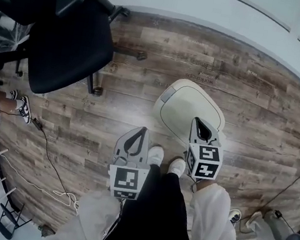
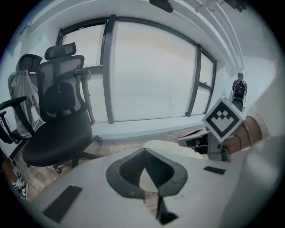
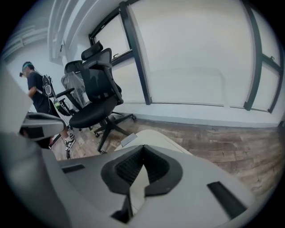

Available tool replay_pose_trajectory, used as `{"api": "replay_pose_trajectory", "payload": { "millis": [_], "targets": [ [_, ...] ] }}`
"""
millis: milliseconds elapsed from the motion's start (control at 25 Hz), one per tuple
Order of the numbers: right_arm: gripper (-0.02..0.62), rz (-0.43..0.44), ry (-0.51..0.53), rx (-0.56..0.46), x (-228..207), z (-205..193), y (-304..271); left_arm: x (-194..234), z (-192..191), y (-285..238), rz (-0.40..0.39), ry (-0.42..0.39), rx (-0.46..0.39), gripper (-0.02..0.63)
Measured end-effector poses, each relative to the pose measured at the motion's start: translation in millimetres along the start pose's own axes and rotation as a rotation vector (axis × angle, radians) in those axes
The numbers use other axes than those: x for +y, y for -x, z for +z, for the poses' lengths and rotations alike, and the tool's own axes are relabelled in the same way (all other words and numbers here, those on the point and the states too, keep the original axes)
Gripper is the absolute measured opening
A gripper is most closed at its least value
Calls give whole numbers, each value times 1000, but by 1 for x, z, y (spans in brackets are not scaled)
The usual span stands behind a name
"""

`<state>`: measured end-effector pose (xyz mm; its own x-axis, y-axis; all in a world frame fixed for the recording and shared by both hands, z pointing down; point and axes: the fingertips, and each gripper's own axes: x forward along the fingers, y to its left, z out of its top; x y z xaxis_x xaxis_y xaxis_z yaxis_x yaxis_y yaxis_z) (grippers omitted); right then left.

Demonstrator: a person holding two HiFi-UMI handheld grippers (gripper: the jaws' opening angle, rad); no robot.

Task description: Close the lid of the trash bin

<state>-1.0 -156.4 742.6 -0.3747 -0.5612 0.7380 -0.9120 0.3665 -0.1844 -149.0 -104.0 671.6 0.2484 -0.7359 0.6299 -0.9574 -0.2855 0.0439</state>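
The cream trash bin stands on the wooden floor just ahead of my feet, and its lid lies flat and down with a grey panel at its far left end. My right gripper hangs over the bin's near right edge, jaws shut on nothing; whether it touches the lid cannot be told. My left gripper hangs left of the bin, also shut and empty. In the left gripper view the jaws meet at the tips, with the bin beyond. The right gripper view shows the same jaws over the bin.
A black office chair stands at the far left of the floor. Thin cables trail across the boards near left. Another person's shoe shows at the left edge. A window wall runs behind the bin.
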Motion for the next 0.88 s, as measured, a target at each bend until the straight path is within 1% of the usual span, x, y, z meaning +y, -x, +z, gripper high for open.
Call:
{"api": "replay_pose_trajectory", "payload": {
  "millis": [200, 440, 560, 760, 880],
  "targets": [
    [23, -35, -71, -65, -17, 25, 87, -27, 53, 34, -22, -30, -47, 8],
    [23, -69, -78, -172, -18, 72, 208, -59, 126, 97, -37, -75, -125, 8],
    [23, -103, -81, -221, -13, 97, 277, -77, 165, 140, -49, -91, -158, 8],
    [23, -120, -75, -339, 0, 157, 369, -93, 248, 198, -80, -111, -257, 8],
    [23, -121, -92, -388, 14, 174, 427, -108, 276, 243, -90, -115, -283, 8]
  ]
}}
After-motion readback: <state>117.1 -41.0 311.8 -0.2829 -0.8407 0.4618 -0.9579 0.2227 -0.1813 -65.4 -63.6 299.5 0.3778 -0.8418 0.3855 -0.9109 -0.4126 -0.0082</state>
